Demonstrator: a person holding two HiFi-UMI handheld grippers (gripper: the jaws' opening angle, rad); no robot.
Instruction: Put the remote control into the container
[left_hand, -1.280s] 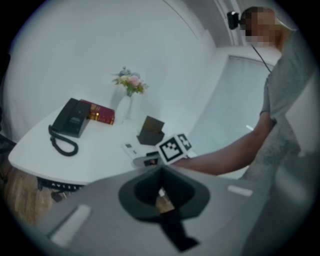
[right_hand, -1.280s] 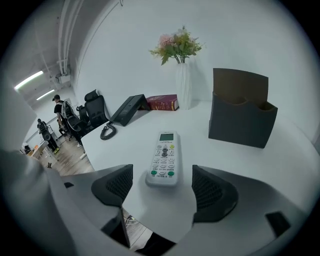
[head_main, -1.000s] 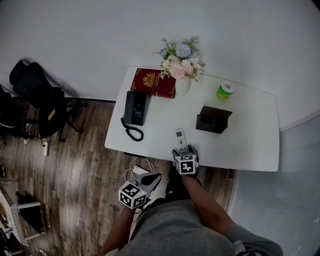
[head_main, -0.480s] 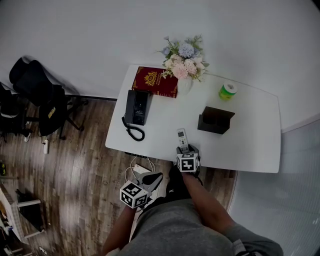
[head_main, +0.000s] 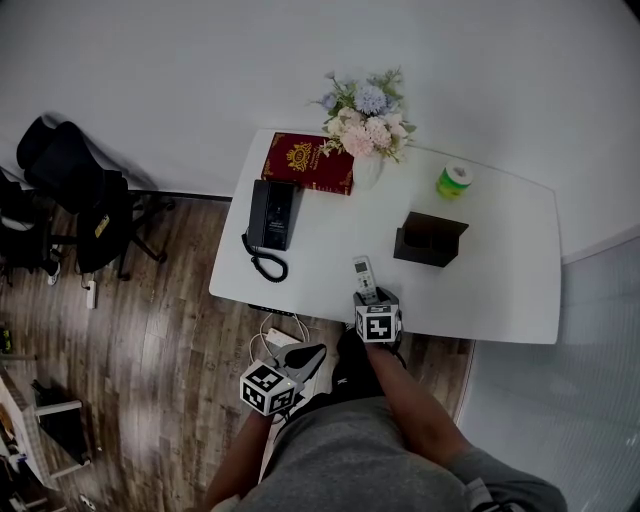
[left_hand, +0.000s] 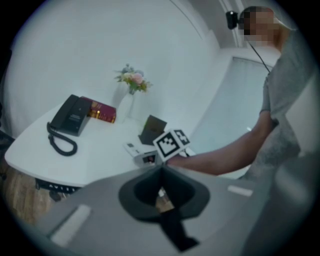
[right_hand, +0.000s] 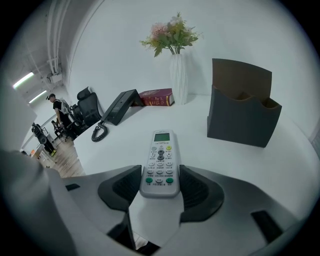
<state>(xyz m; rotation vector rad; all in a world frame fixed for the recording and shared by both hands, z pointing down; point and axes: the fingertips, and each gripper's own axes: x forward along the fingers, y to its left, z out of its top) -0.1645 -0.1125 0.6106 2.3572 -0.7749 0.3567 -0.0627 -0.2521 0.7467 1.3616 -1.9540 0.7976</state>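
Remote control (head_main: 362, 278) by table (head_main: 320, 262) edge, between closing jaws of right gripper (right_hand: 160, 178)

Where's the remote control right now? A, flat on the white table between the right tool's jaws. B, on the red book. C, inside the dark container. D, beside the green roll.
A: the remote control lies flat on the table, its near end between the jaws of the right tool, which are closing on it; the container stands apart.
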